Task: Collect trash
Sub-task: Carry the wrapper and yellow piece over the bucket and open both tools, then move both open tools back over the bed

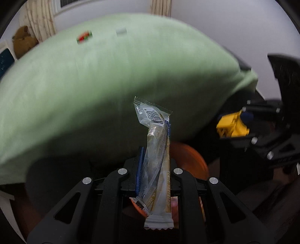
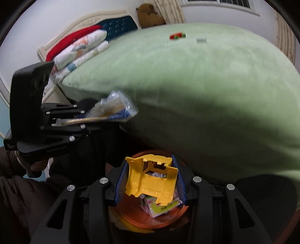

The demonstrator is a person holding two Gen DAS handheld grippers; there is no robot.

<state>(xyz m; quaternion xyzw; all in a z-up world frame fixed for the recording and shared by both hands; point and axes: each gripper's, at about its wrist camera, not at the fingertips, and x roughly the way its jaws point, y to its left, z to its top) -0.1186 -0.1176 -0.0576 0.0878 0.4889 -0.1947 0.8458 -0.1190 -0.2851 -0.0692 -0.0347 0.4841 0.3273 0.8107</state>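
Both trash pieces seemingly above bin

You're in a home bedroom: a bed under a green blanket, a cream padded headboard, folded bedding stacked at its head, a brown teddy bear and curtains by the window.

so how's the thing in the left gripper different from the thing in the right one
The left gripper pinches a clear, long, thin snack wrapper, soft and crinkled; the right gripper clamps a yellow plastic piece, rigid, broad and boxy, with cut-outs. The wrapper sticks out well past the fingertips, while the yellow piece sits mostly between the pads. Both are held over the orange bin beside the green bed.
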